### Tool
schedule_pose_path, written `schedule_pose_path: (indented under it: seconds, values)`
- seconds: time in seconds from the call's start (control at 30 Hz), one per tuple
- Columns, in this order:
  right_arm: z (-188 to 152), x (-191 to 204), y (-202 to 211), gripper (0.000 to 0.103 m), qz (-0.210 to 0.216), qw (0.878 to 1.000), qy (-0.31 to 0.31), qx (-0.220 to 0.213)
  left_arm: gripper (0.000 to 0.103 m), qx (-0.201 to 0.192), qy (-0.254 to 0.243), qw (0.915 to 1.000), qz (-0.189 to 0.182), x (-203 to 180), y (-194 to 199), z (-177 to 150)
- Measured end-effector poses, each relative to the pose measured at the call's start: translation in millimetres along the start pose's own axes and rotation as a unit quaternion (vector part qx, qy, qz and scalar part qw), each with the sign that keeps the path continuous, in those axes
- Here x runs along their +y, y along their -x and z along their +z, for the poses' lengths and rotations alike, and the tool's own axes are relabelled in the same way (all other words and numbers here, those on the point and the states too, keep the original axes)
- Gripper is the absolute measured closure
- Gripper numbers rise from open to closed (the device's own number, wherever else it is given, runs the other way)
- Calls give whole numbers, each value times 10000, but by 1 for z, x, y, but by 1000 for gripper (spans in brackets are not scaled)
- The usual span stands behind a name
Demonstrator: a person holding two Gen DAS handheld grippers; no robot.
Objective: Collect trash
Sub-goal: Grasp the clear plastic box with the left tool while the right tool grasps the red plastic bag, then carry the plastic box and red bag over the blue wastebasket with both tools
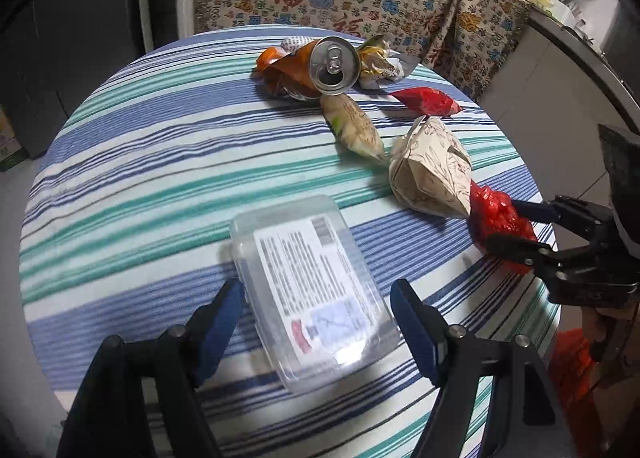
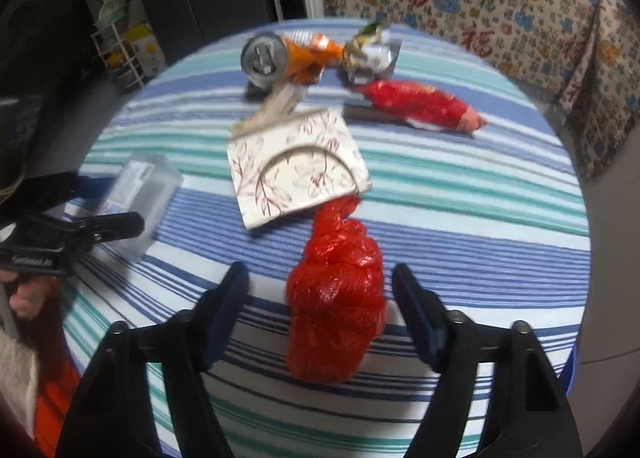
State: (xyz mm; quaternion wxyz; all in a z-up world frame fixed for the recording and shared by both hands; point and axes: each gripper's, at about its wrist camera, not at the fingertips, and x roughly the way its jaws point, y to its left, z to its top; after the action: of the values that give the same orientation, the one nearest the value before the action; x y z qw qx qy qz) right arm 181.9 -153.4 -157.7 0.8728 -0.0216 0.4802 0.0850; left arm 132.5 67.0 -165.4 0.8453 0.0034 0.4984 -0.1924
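On the striped table (image 1: 120, 161), left of the floral paper box (image 1: 432, 165), the left gripper (image 1: 318, 312) stands wide open astride a clear plastic container (image 1: 312, 294), pads clear of it. Right of the box, the right gripper (image 2: 320, 304) gapes around a red plastic bag (image 2: 336, 306), untouched.

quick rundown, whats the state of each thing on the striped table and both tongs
clear plastic lidded box: lid closed, lying flat between the left tongs, not gripped
crumpled red plastic bag: bunched up, lying between the right tongs, not gripped
orange drink can: on its side, tab opened
floral paper carton: crushed
red snack wrapper: crumpled, lying flat
left tongs: open
right tongs: open
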Motion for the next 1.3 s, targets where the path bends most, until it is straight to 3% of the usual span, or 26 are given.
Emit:
schedule_pose_path:
  seconds: [0.03, 0.07, 0.2, 0.37, 0.43, 0.5, 0.67, 0.7, 0.73, 0.77, 1.03, 1.3]
  values:
    - [-1, -1, -4, 52, -42, 9999, -4, 100, 26, -46, 46, 10000, 69, -3, 1, -3]
    - [-2, -2, -6, 58, -93, 9999, -20, 110, 26, -82, 89, 9999, 116, -3, 2, -6]
    - [-12, -8, 2, 58, -123, 9997, -156, 158, 26, -118, 169, 9990, 397, -6, 4, -8]
    - [-23, -10, 12, 53, -135, 9991, -157, 374, 26, -162, 242, 9976, 629, -1, 13, -14]
    - [-24, -11, 13, 40, -187, 9988, -192, 399, 26, -232, 182, 9979, 578, -5, 16, -11]
    - [-21, -12, 16, 35, -217, 9990, -201, 326, 26, -251, 125, 9979, 592, -9, 16, -8]
    - [-14, -11, 19, 34, -223, 9990, -175, 332, 26, -163, -82, 9959, 883, -15, 4, -7]
    - [-14, -10, 17, 40, -180, 9991, -133, 360, 26, -199, -105, 9956, 909, -15, 5, -7]
    - [-15, -9, 15, 61, -146, 9989, -46, 440, 27, -242, -119, 9955, 906, -14, 5, -8]
    - [-15, -8, 12, 61, -130, 9986, 25, 503, 41, -287, -108, 9958, 858, -13, 7, -9]
    - [-25, -14, 43, 62, 99, 9997, -202, -7, 41, -518, 55, 9973, 517, -17, 26, -13]
    - [-35, -51, 78, 62, 199, 9976, -569, -350, 41, -830, -181, 9963, -143, -82, 49, 0]
